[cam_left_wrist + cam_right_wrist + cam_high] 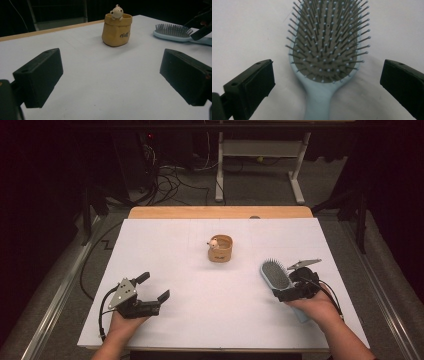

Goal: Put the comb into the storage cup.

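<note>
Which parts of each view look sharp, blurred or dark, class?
High view: white table evenly lit, surrounding floor dark. Left gripper view: yellow pouch fairly sharp, near jaws soft, background black. Right gripper view: hairbrush bristles crisp in the middle, blurring toward the top edge; jaws slightly soft.

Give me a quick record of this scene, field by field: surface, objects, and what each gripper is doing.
surface: white table
hairbrush: light blue, lying bristles up, at the right
pot: tan bag-shaped, small animal figure on its rim, mid-table
right gripper: open, jaws either side of the hairbrush neck, not touching it
left gripper: open, empty, pointing toward the pot
</note>
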`<state>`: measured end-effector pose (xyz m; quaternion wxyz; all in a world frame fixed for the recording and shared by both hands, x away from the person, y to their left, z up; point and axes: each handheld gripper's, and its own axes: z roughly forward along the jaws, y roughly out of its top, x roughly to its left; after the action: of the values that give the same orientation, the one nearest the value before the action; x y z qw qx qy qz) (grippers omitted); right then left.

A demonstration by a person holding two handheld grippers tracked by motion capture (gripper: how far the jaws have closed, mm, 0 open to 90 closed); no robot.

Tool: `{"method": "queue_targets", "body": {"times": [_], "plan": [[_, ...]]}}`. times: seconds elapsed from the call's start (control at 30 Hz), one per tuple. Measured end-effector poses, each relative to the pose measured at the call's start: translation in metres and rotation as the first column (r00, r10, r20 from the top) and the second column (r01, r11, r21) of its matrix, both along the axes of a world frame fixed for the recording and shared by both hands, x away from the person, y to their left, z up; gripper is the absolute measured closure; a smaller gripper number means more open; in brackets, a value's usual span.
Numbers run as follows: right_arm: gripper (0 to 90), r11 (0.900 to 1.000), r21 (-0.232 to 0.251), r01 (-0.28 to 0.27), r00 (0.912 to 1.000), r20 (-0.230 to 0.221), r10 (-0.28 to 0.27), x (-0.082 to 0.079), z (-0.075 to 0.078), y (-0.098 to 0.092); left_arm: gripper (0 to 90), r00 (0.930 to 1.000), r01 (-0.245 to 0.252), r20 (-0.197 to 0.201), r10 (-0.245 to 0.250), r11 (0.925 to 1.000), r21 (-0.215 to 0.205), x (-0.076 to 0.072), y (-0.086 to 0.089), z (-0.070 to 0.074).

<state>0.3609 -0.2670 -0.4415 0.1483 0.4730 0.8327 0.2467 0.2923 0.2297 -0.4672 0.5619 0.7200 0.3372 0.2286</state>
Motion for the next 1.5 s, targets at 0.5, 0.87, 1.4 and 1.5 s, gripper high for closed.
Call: {"method": "queue_targets", "body": {"times": [0.5,0.87,1.4,1.5], "plan": [[0.2,1.0,0.002,-0.002,0.9996,-0.029,0.002,0.022,-0.004,0.007,5.4,1.0,0.003,0.001,-0.003,1.0,0.0,0.0,0.0,0.0],[0.2,1.0,-0.026,0.002,0.9988,-0.049,-0.004,0.032,-0.01,0.017,5.4,1.0,0.005,0.001,-0.005,1.0,-0.001,0.0,0.0,0.0],[4.0,0.998,-0.066,-0.005,0.9977,-0.068,0.001,0.036,-0.014,0.023,5.4,1.0,0.001,-0.001,-0.001,1.0,-0.002,0.0,0.001,0.0],[5.0,0.998,-0.069,-0.012,0.9975,-0.07,0.008,0.037,-0.014,0.023,5.4,1.0,0.004,-0.005,-0.004,1.0,-0.001,0.0,0.0,0.0]]}}
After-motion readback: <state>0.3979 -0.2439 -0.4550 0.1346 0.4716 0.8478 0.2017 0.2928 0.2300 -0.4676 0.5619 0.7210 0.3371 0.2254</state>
